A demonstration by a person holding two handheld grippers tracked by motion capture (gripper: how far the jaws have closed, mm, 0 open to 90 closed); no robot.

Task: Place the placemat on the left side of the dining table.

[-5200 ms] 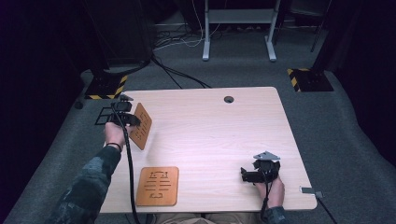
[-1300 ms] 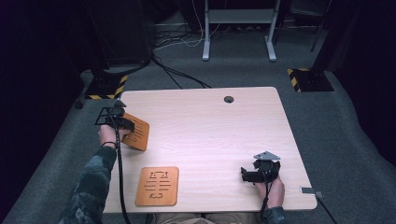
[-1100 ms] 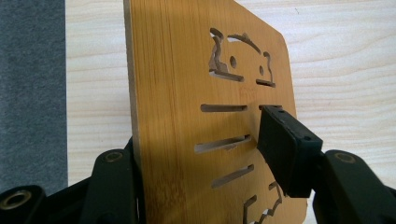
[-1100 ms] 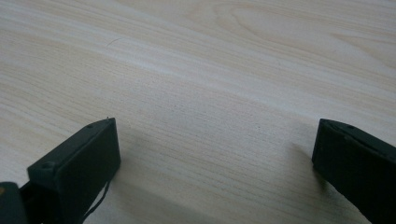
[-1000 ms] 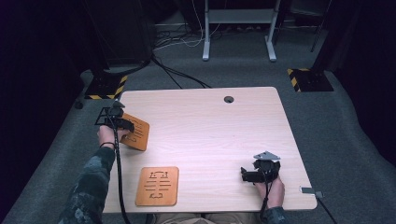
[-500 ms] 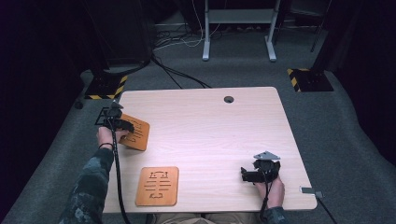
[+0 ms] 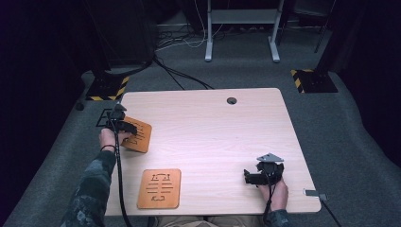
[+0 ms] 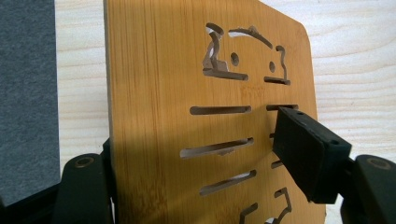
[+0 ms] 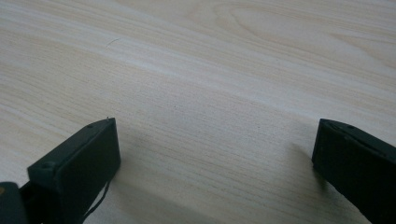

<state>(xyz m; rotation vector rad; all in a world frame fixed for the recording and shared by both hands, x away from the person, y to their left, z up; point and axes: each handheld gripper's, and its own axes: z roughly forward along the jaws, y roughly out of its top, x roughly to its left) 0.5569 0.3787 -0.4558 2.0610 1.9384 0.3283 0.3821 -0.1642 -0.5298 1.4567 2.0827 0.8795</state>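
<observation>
An orange wooden board (image 7: pixel 138 137) with cut-out slots lies near the table's left edge, and in the left gripper view the board (image 8: pixel 177 93) stands between my jaws. My left gripper (image 7: pixel 124 126) (image 8: pixel 201 149) has just been opening; its right pad (image 8: pixel 306 156) stands off the board's face, while its left jaw is hidden behind the board. A second, matching board (image 7: pixel 159 188) lies flat near the front edge. My right gripper (image 7: pixel 249 176) (image 9: pixel 210 158) rests at the front right, open, with bare tabletop between its jaws.
The light wooden table (image 7: pixel 213 132) has a cable hole (image 7: pixel 231 100) near its far edge. A small grey tab (image 7: pixel 314 193) sticks out at the front right corner. Dark carpet, cables and yellow-black striped feet (image 7: pixel 309 79) lie beyond the table.
The board in my left gripper has come down from a raised tilt and now lies lower and flatter at the table's left edge. My right hand has kept still.
</observation>
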